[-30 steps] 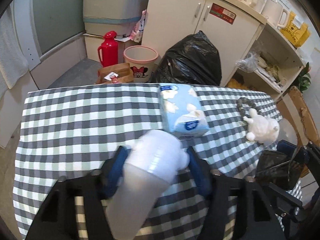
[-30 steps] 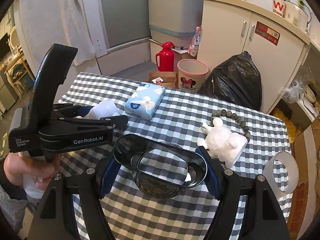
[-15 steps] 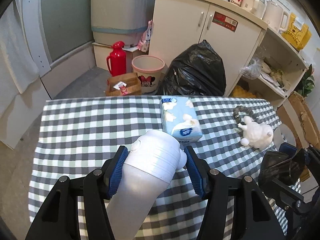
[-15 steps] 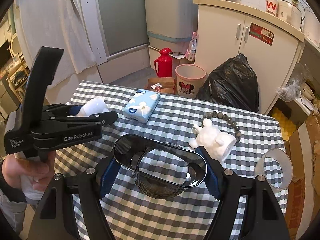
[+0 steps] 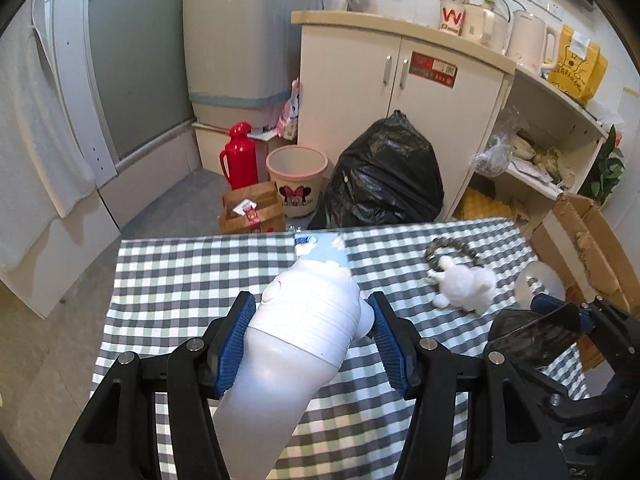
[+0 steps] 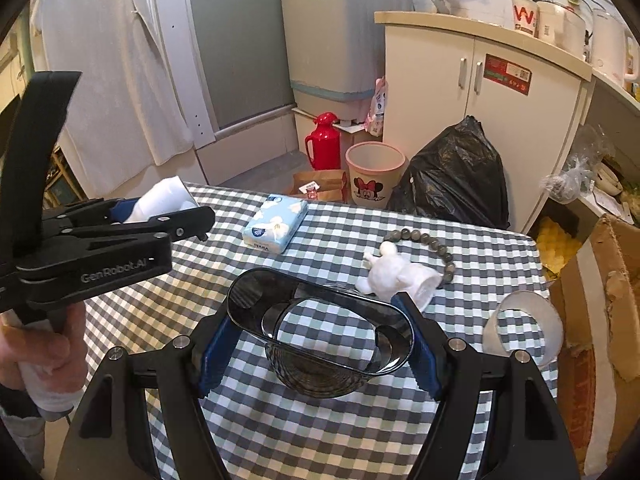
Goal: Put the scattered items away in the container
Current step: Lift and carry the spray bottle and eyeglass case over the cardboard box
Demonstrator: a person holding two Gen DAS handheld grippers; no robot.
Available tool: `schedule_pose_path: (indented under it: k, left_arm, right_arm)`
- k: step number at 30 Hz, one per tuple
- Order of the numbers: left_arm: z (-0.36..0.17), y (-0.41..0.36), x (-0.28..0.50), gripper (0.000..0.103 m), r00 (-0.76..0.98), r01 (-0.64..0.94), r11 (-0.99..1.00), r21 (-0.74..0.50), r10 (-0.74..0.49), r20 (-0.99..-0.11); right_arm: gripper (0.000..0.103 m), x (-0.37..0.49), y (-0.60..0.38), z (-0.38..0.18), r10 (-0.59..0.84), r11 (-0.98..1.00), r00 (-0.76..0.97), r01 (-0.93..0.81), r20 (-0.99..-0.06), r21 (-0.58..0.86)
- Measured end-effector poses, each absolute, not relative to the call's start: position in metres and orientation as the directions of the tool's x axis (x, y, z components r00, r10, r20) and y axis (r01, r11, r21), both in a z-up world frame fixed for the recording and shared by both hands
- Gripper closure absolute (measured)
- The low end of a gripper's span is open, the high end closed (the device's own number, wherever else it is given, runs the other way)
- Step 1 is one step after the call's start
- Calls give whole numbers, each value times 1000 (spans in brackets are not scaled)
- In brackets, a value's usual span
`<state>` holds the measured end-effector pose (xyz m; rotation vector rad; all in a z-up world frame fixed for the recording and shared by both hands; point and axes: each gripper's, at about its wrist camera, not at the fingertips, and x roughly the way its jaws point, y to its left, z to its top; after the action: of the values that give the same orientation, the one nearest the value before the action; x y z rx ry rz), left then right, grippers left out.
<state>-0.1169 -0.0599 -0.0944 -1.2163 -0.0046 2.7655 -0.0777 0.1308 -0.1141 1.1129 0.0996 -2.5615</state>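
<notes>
Bottle is pinched in the left gripper above the table's near-left part; right gripper fingers clamp the dark container beside it. Carrying step, I'd judge: next, tip the bottle into that opening

Matt white plastic bottle showing a ribbed cap, glossy dark transparent plastic container reflecting light, checked woven cloth covering the counter, fluffy white plush toy lying by smooth polished grey beads, soft-looking tissue pack looking slightly shiny
</notes>
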Motion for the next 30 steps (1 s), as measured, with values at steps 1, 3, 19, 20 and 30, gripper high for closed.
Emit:
schedule_pose_path:
  k: [1,3,19,20,30]
  left_arm:
    - [-91,-58,-114,44,-676,-109,-993,-46,108,-729]
    - [-83,-52,-108,44,-688,-107,-994,-37,101,-718]
    - [-30,-25,-81,44,-745,-76,-997,-31,77,-663]
    - [-24,-23,-79,44,-752,-74,-997,-29,75,-655]
    - [-10,-8,-67,44,-770,-62,-998,-28,66,-635]
  right_arm:
    - [30,-76,133,-112,-284,-939,-637,337,-717,72]
    - [30,-73,137,-107,-284,-940,-645,334,-709,72]
    - [30,-59,173,-59,-289,-943,-709,326,-644,64]
    - [30,-58,175,-55,-291,-943,-713,328,-638,63]
    - [30,-49,190,-39,-297,-940,-729,335,-617,58]
